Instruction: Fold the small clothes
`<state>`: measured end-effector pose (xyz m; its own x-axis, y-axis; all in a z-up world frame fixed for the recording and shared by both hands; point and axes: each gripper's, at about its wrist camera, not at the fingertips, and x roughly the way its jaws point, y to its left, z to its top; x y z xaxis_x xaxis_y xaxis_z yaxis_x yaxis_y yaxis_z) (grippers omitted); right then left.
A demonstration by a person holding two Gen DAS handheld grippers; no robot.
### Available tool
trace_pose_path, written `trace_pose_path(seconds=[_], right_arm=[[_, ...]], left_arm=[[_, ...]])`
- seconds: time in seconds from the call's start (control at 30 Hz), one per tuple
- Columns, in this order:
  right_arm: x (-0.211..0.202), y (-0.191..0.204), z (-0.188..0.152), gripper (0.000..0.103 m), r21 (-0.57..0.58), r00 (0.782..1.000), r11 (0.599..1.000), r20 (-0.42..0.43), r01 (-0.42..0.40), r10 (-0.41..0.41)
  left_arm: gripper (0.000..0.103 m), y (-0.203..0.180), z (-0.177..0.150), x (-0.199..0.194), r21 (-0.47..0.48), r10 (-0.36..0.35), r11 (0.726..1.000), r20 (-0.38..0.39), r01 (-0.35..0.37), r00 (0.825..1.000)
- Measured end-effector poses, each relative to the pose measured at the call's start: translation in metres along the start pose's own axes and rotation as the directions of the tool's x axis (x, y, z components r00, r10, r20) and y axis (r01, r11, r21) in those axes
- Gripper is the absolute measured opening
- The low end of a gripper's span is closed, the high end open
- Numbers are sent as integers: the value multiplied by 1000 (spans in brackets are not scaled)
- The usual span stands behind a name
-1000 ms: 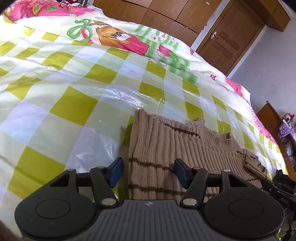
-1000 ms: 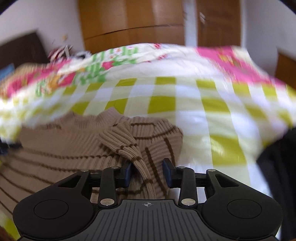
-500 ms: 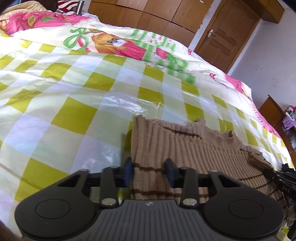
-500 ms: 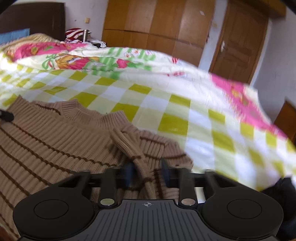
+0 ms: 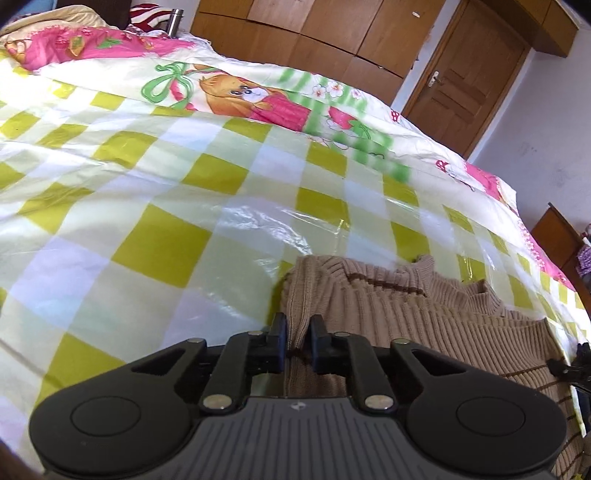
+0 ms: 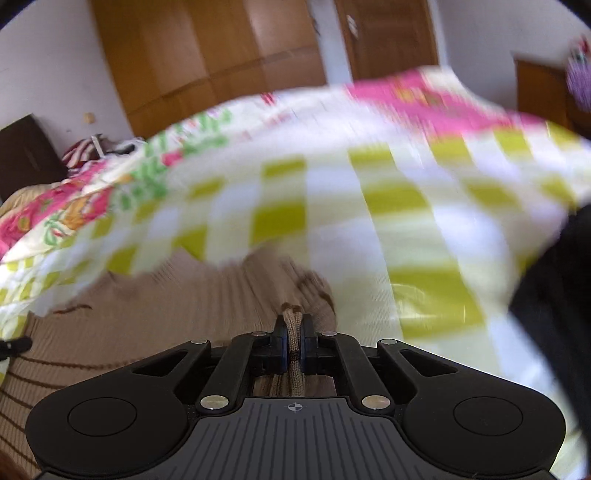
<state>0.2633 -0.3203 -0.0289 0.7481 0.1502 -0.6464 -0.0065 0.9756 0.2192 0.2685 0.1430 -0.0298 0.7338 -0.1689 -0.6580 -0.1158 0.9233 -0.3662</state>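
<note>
Tan ribbed knit fills the narrow gap between the jaws of the left gripper (image 5: 297, 334), which are clamped on the left edge of the sweater (image 5: 406, 317). The right gripper (image 6: 293, 338) has its jaws pressed together on a bunched fold of the same sweater (image 6: 147, 317), a thick roll of knit squeezed between the two fingers (image 6: 280, 347). The sweater lies on the bed, spread between the two grippers, its dark brown stripes running across the ribbing and its collar toward the far side. Under it is a glossy plastic sheet (image 5: 280, 229) over a bedspread (image 5: 147, 192) of yellow-green and white checks. Farther up the bed lies a quilt (image 5: 240, 96) printed with a cartoon animal, a green bow and pink patches. Behind the bed stand wooden wardrobes (image 5: 314, 33) and a wooden door (image 5: 461, 77). The right wrist view is blurred; a dark shape (image 6: 554, 302) at its right edge cannot be made out.
</note>
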Motion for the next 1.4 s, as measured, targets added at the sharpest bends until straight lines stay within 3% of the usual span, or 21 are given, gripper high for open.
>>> trace_pose_path(seconds=[0.13,0.23,0.3,0.33,0.43,0.53,0.57,0.63,0.73,0.87,0.97,1.03,1.17,1.4], right_arm=[[-11,5,6,11,-26,1000,1000,17,-2,3],[-35,10,10,14,-78,995,996,89,53,-46],[-55,15,9,14,-112,985,988,147,102,-86],[-66,17,7,15,-119,986,990,158,77,-57],[-88,29,-13,18,-127,992,989,92,-69,81],[-99,37,-49,18,-128,989,981,13,-143,146],[-97,38,-60,18,-150,988,977,-24,-151,149],[-85,37,-79,18,-210,996,976,-74,-55,41],[-78,21,-85,13,-177,995,982,-85,-69,55],[-96,23,-73,18,-143,996,987,-68,-72,62],[-108,23,-67,19,-151,998,987,-26,-61,58],[-109,17,-63,22,-127,999,991,-4,-36,36],[-98,-3,-59,31,-40,1000,999,-21,12,-13],[-92,-34,-51,34,139,999,990,-25,-33,37]], left_arm=[[31,-3,3,-21,16,27,999,61,-28,998],[32,-11,4,-43,55,47,997,124,-54,991],[32,-20,-2,-58,86,18,996,149,-31,989],[33,-25,-6,-64,109,-2,994,149,-14,989],[33,-38,-26,-75,167,-71,984,105,53,992],[35,-39,-50,-75,202,-101,975,44,90,994],[35,-37,-57,-72,224,-78,972,21,71,997],[36,-26,-67,-58,240,-20,970,-42,29,999],[37,-10,-67,-58,215,-24,976,-44,33,999],[37,-9,-56,-74,186,-2,983,21,-2,1000],[38,-16,-55,-87,183,-46,983,56,35,997],[42,-23,-58,-86,207,-64,977,46,54,997],[43,-24,-72,-57,243,33,970,-48,-20,998],[43,-40,-60,-72,233,-14,972,8,12,1000]])
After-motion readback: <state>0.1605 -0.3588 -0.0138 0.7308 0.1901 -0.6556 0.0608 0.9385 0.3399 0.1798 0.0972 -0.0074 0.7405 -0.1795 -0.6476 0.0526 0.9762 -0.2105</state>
